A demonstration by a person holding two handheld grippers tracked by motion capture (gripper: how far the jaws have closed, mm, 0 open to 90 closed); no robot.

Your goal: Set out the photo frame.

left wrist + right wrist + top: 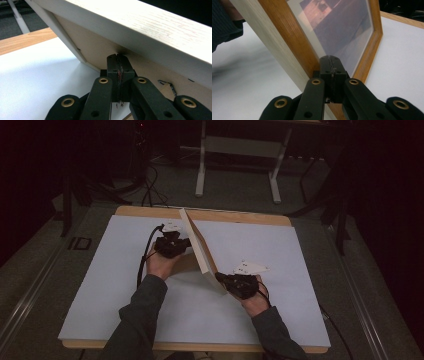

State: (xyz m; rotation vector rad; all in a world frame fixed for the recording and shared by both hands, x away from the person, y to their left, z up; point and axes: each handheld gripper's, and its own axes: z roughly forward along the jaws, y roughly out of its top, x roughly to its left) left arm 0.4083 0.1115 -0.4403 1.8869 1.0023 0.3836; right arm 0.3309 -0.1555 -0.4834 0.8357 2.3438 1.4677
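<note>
Picture frame of pale and honey-coloured wood, glazed, tipped up on one long edge on white sheet-covered wooden table, leaning over towards the left side. Propped between two hand-held tools: left gripper pressed up against the brown backing board, right gripper set against the front at the near corner, likely so that the frame stays balanced on its edge and neither falls flat nor slides. Jaws of both closed tip to tip, nothing pinched between them; used as blunt pushers, not as clamps. Left gripper's tip right under the overhanging pale rail, touching or nearly touching the backing. Right gripper's tip at the inner lip of the honey-coloured rail, by the glass. Small metal hanger clip on the backing, low at the right. Print behind the glass blurred, purplish; no brand, label or legible writing on frame, backing or table.
</note>
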